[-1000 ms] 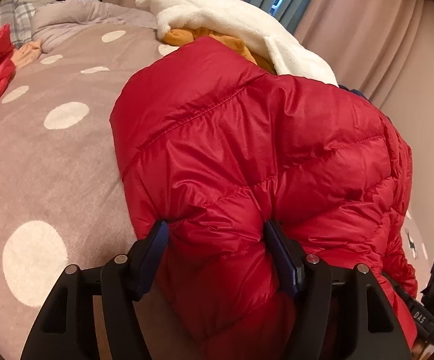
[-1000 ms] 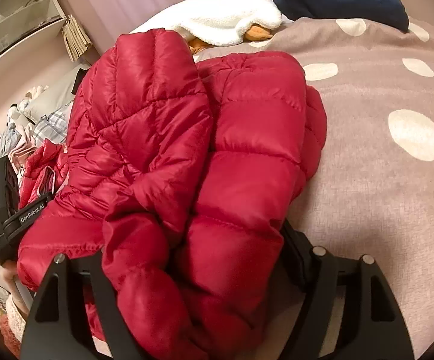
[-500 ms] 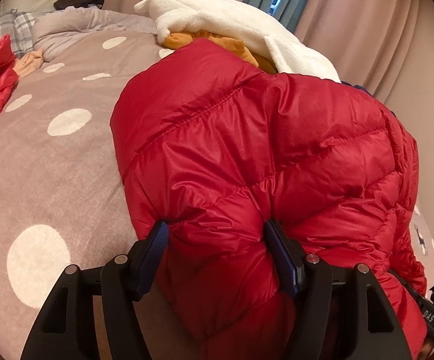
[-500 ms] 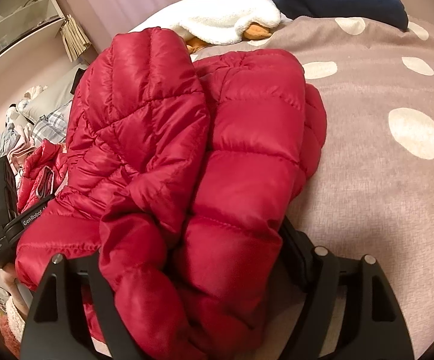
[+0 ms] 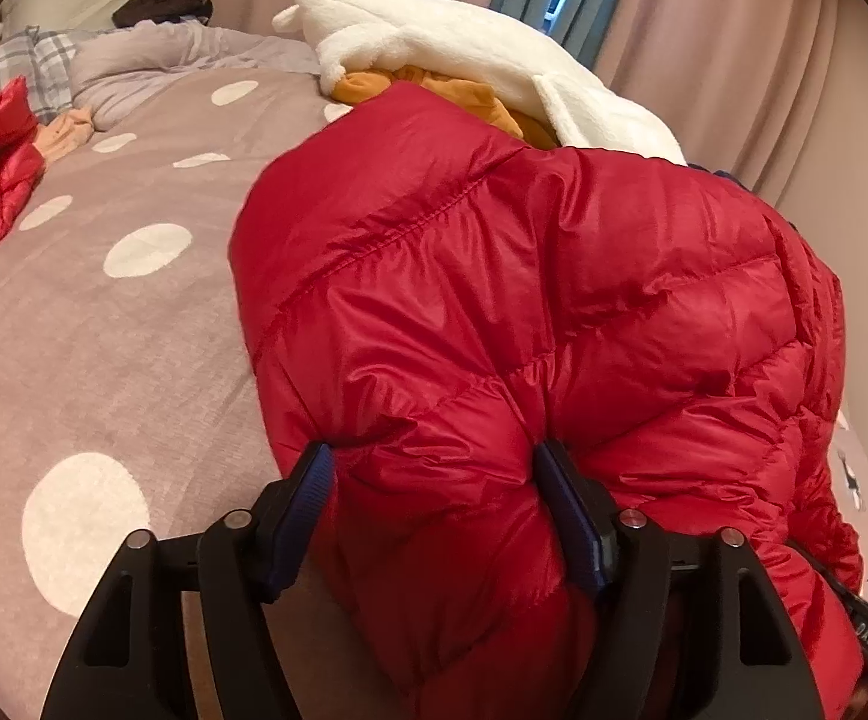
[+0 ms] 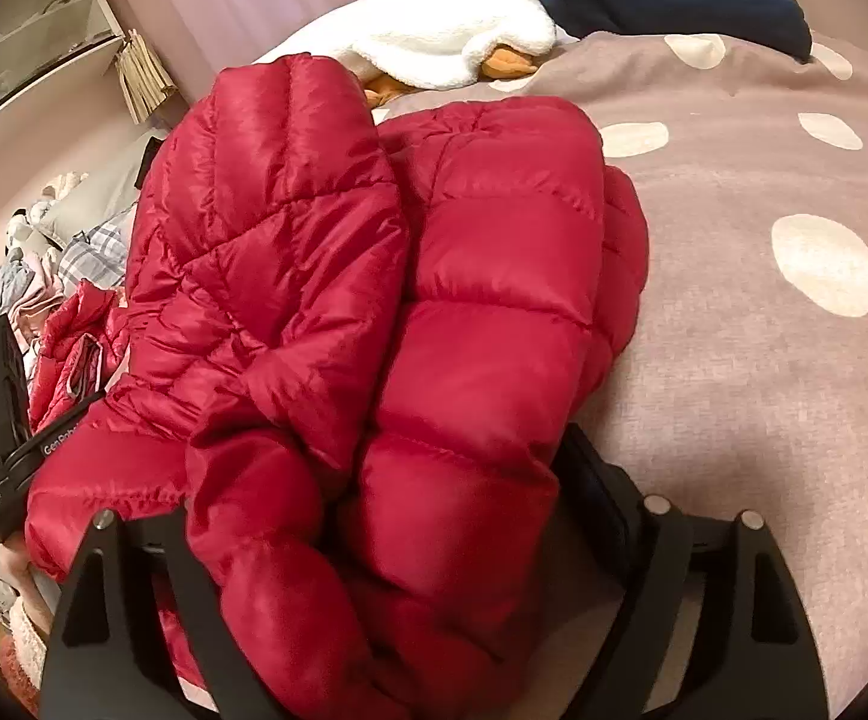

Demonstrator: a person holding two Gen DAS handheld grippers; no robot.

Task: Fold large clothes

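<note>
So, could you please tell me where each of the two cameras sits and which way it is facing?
Left wrist: on the left gripper, facing forward along its fingers at the red puffer jacket it clamps on the dotted bedspread.
Right wrist: on the right gripper, facing the same jacket, bunched between its fingers; the left gripper's black body shows at the left edge.
Shared: jacket, bedspread, white fleece blanket.

We see the left gripper [image 5: 434, 480] as matte black plastic arms with round silver screws and ribbed blue pads [image 5: 308, 495] on its fingers. The right gripper [image 6: 374, 480] has the same black frame and silver screws (pads hidden).
</note>
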